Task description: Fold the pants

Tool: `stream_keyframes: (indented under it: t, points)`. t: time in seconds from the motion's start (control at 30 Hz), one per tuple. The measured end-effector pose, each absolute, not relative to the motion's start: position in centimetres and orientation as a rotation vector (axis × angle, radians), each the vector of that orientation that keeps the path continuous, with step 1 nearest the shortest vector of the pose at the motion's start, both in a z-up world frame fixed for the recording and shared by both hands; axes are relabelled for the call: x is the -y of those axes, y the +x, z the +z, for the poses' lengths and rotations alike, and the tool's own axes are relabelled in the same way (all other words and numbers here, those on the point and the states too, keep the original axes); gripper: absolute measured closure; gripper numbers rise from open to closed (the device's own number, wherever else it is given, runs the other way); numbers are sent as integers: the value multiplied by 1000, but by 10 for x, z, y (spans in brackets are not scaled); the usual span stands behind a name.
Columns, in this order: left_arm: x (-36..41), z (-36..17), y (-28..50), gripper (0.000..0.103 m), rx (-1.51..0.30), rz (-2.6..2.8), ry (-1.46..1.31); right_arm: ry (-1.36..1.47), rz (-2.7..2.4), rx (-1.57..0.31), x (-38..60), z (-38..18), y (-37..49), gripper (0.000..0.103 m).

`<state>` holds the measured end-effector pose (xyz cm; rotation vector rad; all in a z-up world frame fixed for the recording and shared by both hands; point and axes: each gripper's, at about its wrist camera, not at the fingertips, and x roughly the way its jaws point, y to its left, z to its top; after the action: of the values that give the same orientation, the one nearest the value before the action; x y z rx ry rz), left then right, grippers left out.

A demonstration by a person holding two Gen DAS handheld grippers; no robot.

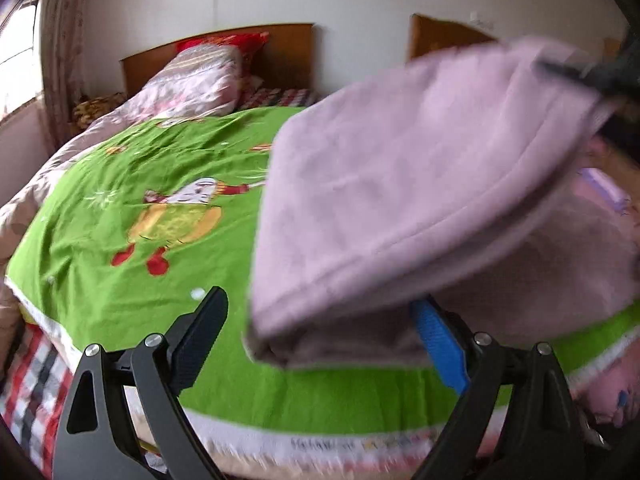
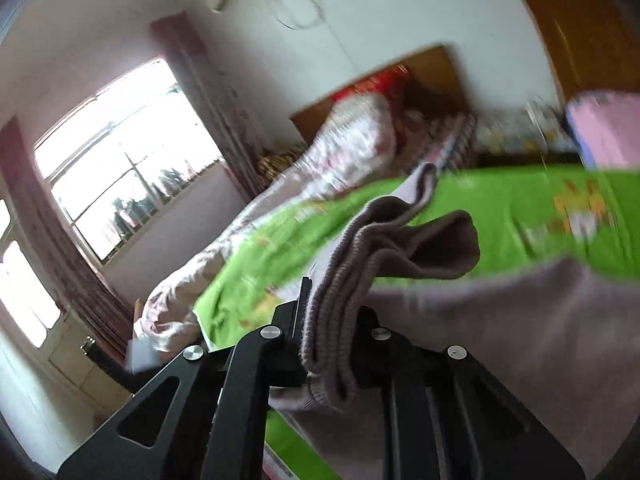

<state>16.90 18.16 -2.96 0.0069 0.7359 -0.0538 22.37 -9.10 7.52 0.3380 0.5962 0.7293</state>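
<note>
Left view: pants (image 1: 400, 200) hang over bed (image 1: 140, 160) at 3 o'clock, pillow (image 1: 192, 80) & headboard (image 1: 288, 52) at 11. Right hand-held gripper (image 2: 332, 336) grips pants' edge; window (image 2: 120, 152) at 9 o'clock in its view.

A green bedspread (image 1: 120, 208) with a cartoon figure (image 1: 172, 220) printed at its middle covers the bed. At its 11 o'clock a pink floral quilt (image 1: 192, 80) is heaped against a wooden headboard (image 1: 280, 52), with a red pillow (image 1: 224, 42) on top. A red checked sheet (image 1: 28, 392) shows at 7 o'clock. In the right wrist view a bright window (image 2: 120, 156) sits at 9 o'clock, flanked by a curtain (image 2: 208, 100).
</note>
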Motion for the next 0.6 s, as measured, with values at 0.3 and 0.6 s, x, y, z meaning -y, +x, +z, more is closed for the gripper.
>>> stream_keyframes:
  t: [0.3, 0.6]
  points:
    - [-239, -47, 188, 1, -773, 63, -152, 342, 588, -570, 155, 40, 192, 89]
    - [-235, -60, 191, 1, -799, 72, -127, 367, 532, -745, 166, -27, 201, 89]
